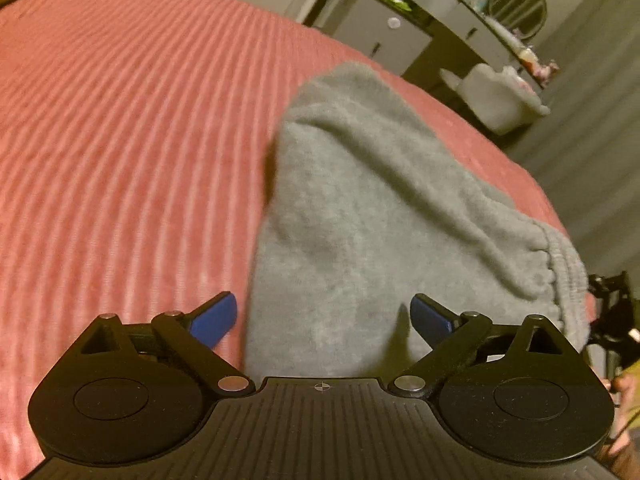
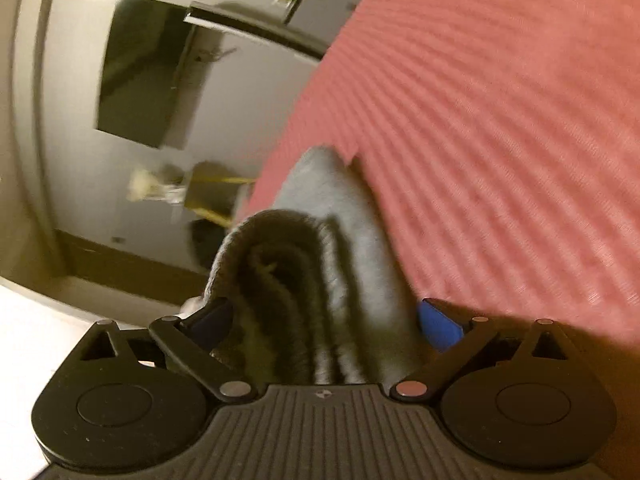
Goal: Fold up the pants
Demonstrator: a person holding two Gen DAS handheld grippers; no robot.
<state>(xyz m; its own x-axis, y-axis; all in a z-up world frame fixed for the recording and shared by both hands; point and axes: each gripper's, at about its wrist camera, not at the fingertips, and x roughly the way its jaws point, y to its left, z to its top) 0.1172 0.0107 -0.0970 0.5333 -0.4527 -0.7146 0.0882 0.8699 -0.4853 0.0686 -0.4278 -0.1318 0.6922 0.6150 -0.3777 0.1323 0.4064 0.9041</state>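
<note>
Grey sweatpants (image 1: 360, 216) lie folded on a pink ribbed bedspread (image 1: 120, 140), their ribbed waistband (image 1: 568, 276) at the right near the bed's edge. My left gripper (image 1: 324, 320) hovers over the near end of the pants, open wide, its blue pads apart and touching nothing. In the right wrist view the stacked waistband layers (image 2: 288, 280) sit between the spread blue pads of my right gripper (image 2: 324, 324), which is open; the pads do not press the cloth. The right gripper's body shows at the far right edge of the left wrist view.
The bed edge runs close beside the pants (image 2: 280, 152). Beyond it stand a dark dresser (image 1: 420, 20) with bottles and a round mirror, a white fluffy stool (image 1: 500, 96), a wall-mounted dark screen (image 2: 148, 68) and grey floor.
</note>
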